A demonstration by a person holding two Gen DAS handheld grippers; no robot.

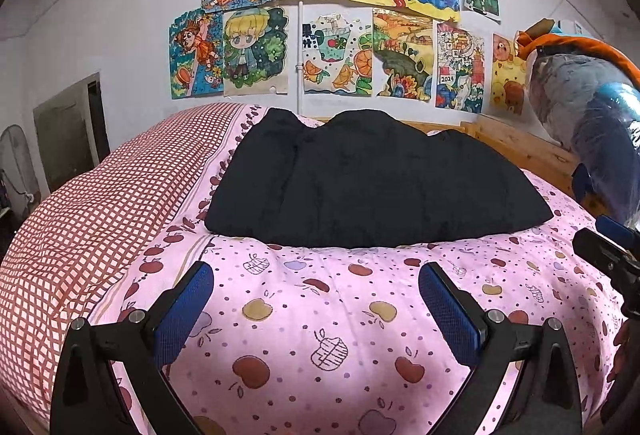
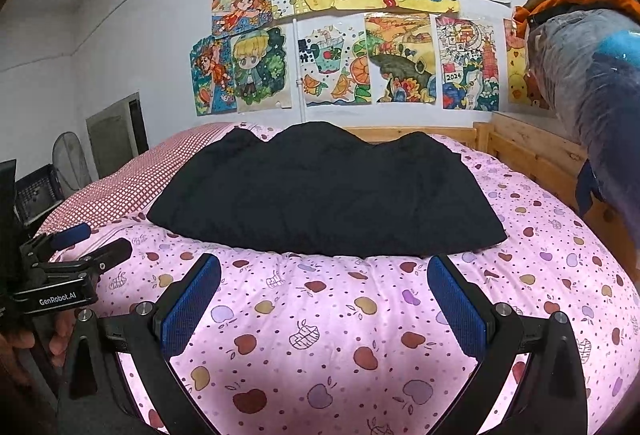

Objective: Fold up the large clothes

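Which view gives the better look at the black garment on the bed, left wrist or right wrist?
The right wrist view: the black garment sits near centre, with both side edges and near hem clear on the pink sheet. The left wrist view also shows the whole garment, slightly off-centre to the right. Neither open gripper touches it.

Bed covered by pink apple-print sheet [image 1: 320,315], with red checked quilt [image 1: 80,227] along its left side. Wooden bed frame [image 2: 532,151] at right. Coloured drawings [image 1: 332,23] taped to white wall. Plastic-wrapped bundle [image 2: 592,83] far right.
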